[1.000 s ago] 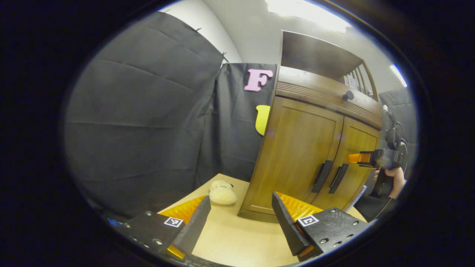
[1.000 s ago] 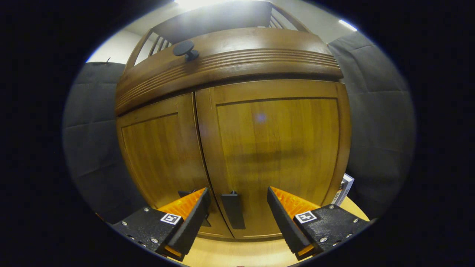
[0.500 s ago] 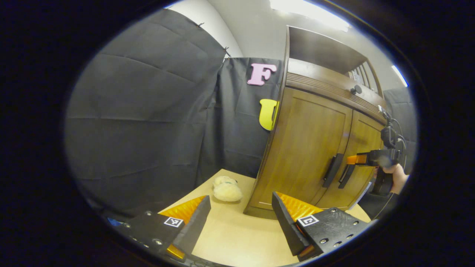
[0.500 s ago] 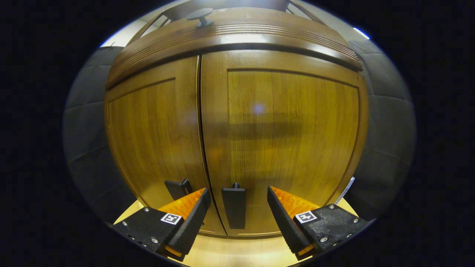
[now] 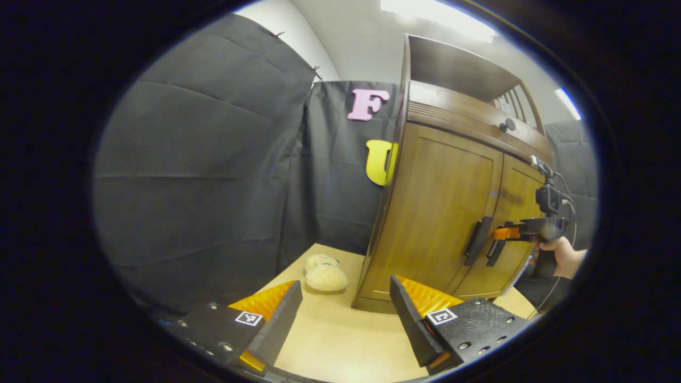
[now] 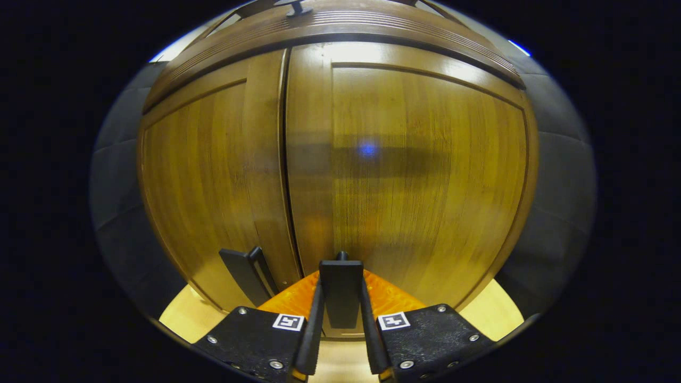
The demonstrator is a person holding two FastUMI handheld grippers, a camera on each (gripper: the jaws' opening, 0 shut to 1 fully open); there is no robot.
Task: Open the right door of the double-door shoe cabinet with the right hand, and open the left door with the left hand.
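Right tongs clamp the right door handle; both cabinet doors closed

The left gripper (image 5: 346,314) hangs wide open and empty over bare tabletop (image 5: 340,340), a plush toy (image 5: 325,275) near the cabinet's (image 5: 441,197) left front corner. The right gripper (image 6: 340,332) has both fingers pressed on the right handle (image 6: 340,290); the left handle (image 6: 242,271) stands free beside it.

Tan table (image 5: 340,340) — shoe cabinet (image 5: 436,213); plush slippers (image 5: 324,274).

In the left gripper view, the left gripper (image 5: 343,311) hangs with its fingers spread wide over the tan table (image 5: 340,340). Ahead stands the wooden shoe cabinet (image 5: 441,207), both doors closed. A hand (image 5: 558,255) holds the right gripper (image 5: 503,233) at the right door's black handle (image 5: 495,251); a pale plush toy (image 5: 324,274) lies beside the cabinet.
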